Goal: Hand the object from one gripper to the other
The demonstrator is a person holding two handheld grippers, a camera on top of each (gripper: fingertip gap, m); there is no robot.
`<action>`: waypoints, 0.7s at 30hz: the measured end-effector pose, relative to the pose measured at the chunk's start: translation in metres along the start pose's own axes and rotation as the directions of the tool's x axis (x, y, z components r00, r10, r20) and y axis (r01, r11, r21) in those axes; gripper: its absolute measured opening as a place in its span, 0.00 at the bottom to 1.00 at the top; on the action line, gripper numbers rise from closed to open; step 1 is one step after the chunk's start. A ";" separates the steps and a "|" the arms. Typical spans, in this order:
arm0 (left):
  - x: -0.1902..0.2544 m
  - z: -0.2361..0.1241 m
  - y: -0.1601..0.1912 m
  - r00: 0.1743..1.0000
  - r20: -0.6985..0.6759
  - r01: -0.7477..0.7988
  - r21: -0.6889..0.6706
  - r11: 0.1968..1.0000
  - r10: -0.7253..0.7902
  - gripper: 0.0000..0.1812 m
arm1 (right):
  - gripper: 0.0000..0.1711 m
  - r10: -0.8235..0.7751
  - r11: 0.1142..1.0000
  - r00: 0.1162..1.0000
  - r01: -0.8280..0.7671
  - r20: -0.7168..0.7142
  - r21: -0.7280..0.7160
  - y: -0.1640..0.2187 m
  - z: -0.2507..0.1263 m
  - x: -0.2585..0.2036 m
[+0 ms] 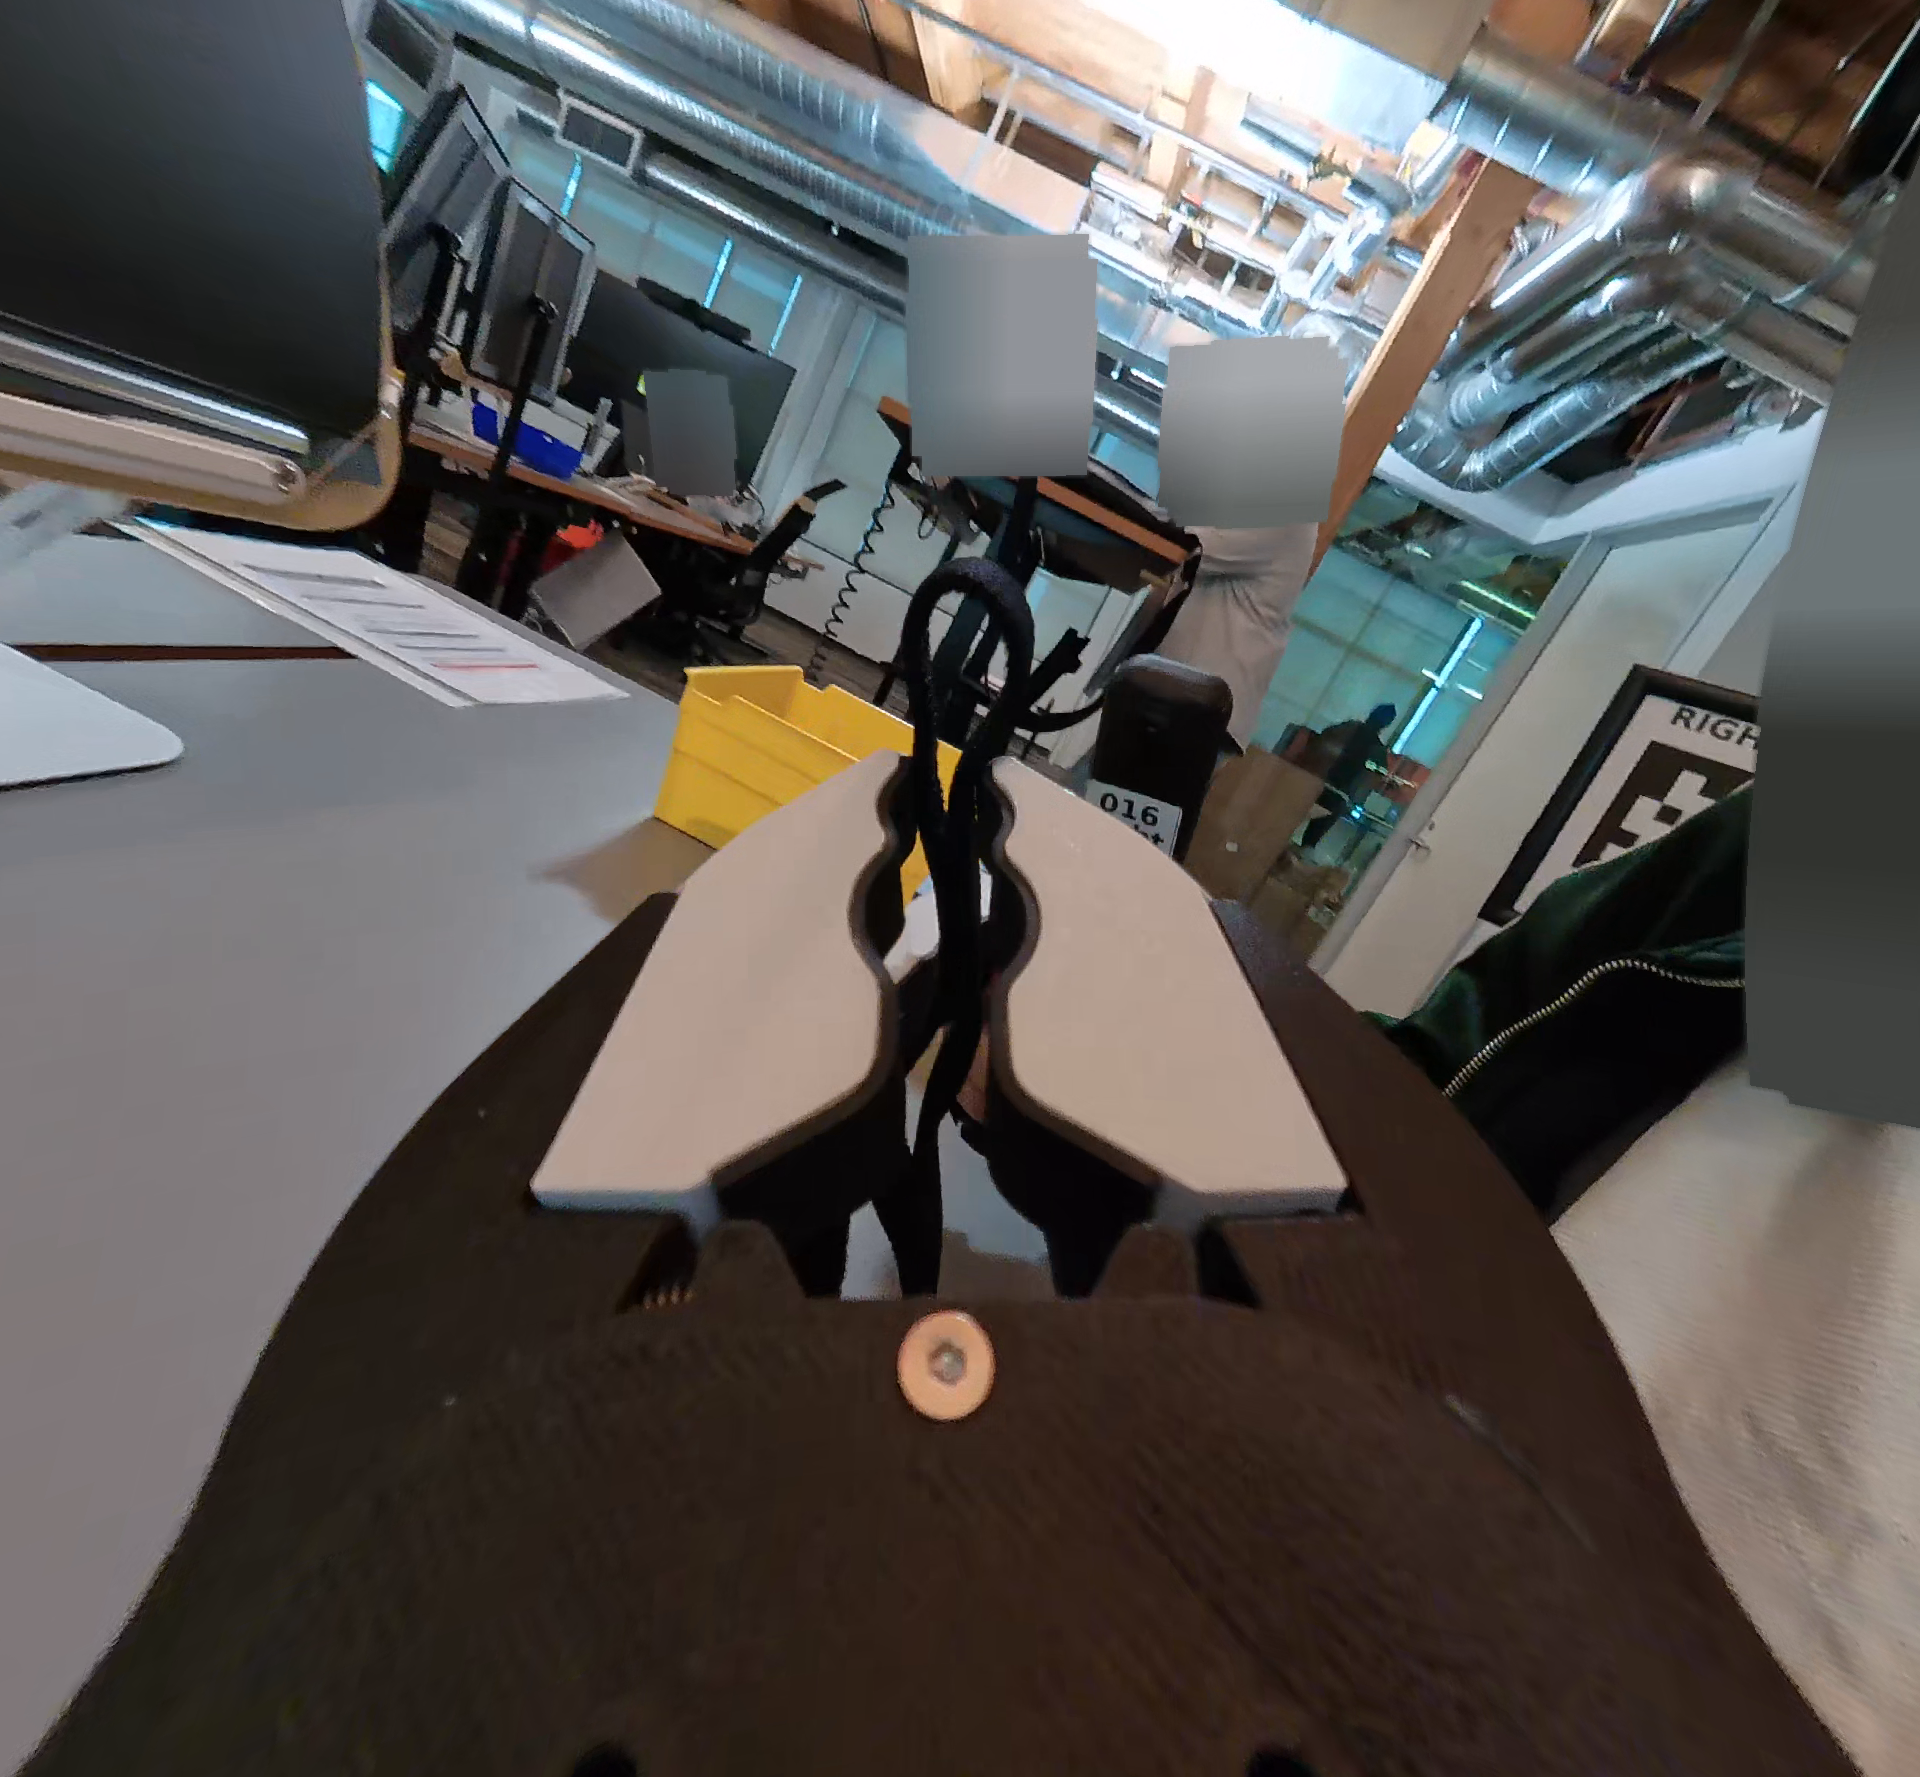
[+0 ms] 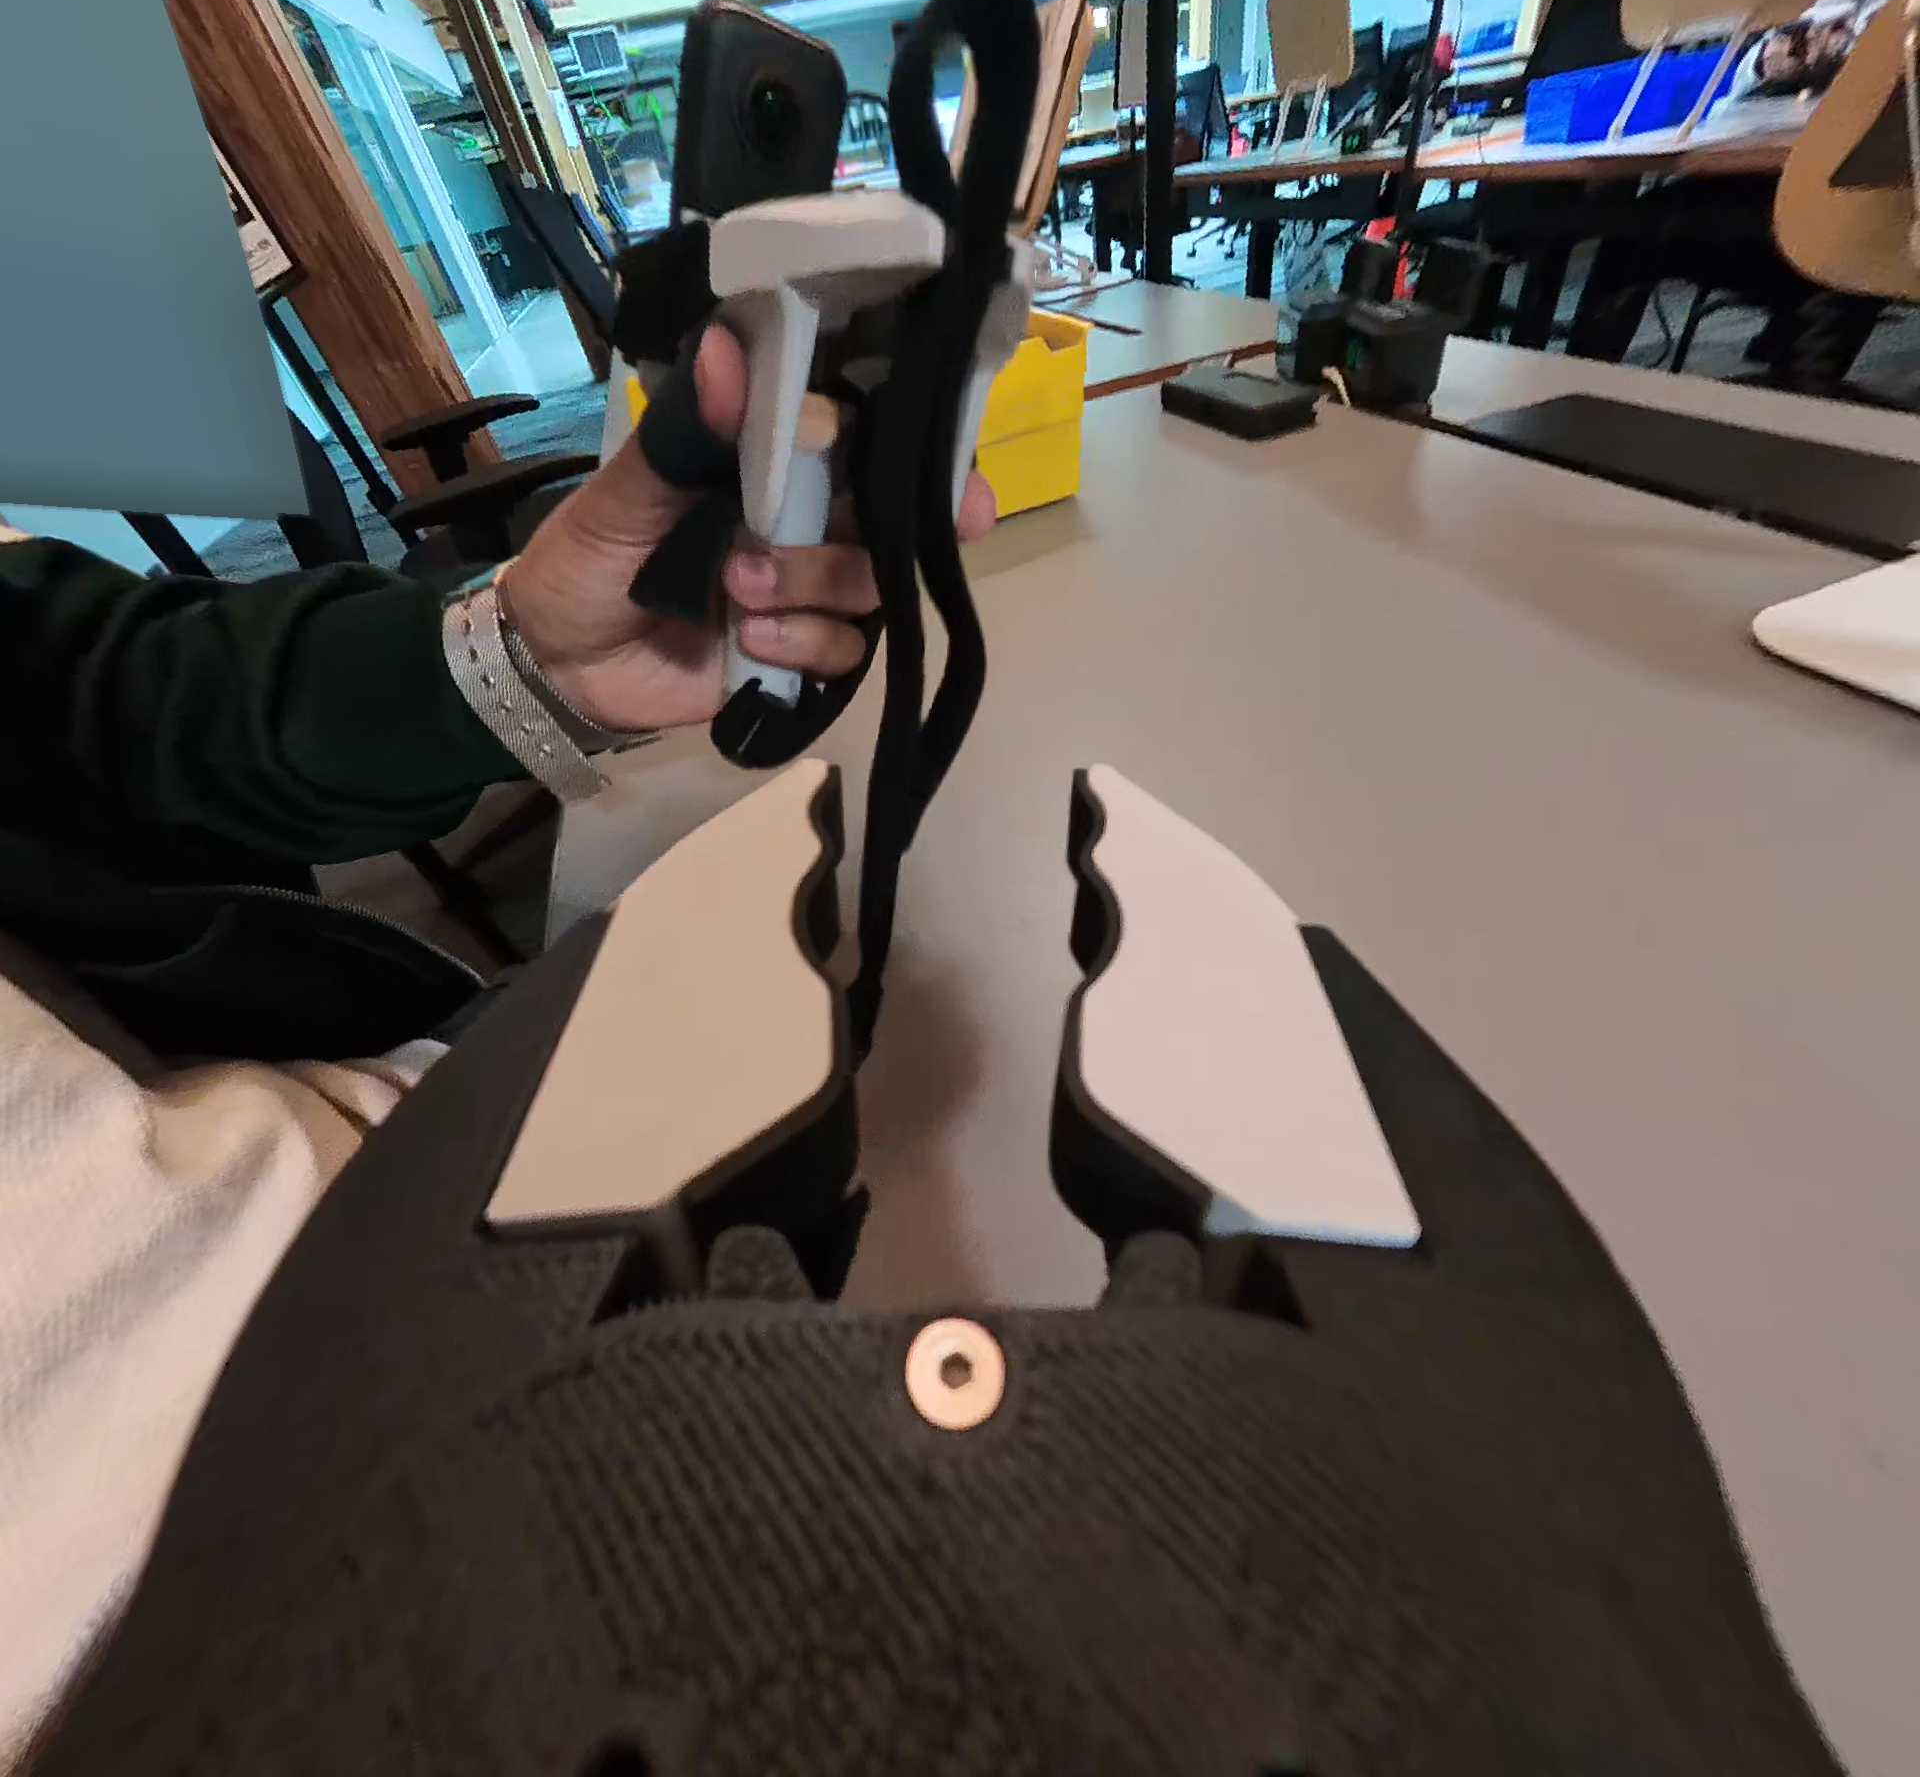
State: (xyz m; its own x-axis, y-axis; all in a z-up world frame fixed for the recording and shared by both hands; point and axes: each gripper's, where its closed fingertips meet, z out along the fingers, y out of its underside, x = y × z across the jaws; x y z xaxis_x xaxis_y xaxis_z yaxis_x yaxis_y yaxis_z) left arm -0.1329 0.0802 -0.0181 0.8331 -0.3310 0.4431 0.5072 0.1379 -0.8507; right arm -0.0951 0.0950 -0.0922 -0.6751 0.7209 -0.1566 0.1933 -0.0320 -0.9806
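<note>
The left hand-held gripper point(image 1: 943, 792) is clamped on a black cord point(image 1: 961, 688), its loop standing above the fingertips, held up over the grey bench point(image 1: 312, 896). The cord's tails hang down between the spread jaws of the right hand-held gripper point(image 2: 951, 792), lying against one finger — not yet pinched. The hand-over looks midway: next, the right should close on the tails before the left lets go. A sticker, a printed sheet and a framed sign near the bench's far edge carry writing.
</note>
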 end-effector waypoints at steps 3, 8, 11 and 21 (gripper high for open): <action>0.006 0.009 0.011 1.000 -0.018 0.018 -0.027 0.999 -0.019 0.05 | 0.23 -0.008 0.999 1.000 0.007 0.014 0.041 -0.008 -0.001 -0.005; 0.014 0.021 0.027 0.998 -0.043 0.044 -0.066 0.997 -0.047 0.05 | 0.20 -0.028 0.995 0.999 0.026 0.021 0.099 -0.019 -0.002 -0.013; 0.017 0.026 0.035 0.997 -0.053 0.044 -0.086 0.995 -0.049 0.05 | 0.16 -0.056 0.995 0.998 0.055 0.009 0.083 -0.017 -0.001 -0.014; 0.018 0.033 0.048 0.989 -0.092 0.108 -0.113 0.988 -0.119 0.29 | 0.04 0.003 0.991 0.998 -0.010 0.058 0.131 -0.023 -0.006 -0.016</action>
State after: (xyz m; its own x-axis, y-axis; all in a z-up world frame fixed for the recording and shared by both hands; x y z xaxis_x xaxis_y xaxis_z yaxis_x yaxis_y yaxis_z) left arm -0.0867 0.1119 -0.0415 0.7432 -0.4297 0.5129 0.5660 -0.0050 -0.8244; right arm -0.0843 0.0879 -0.0665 -0.7148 0.6794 -0.1658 0.1055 -0.1297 -0.9859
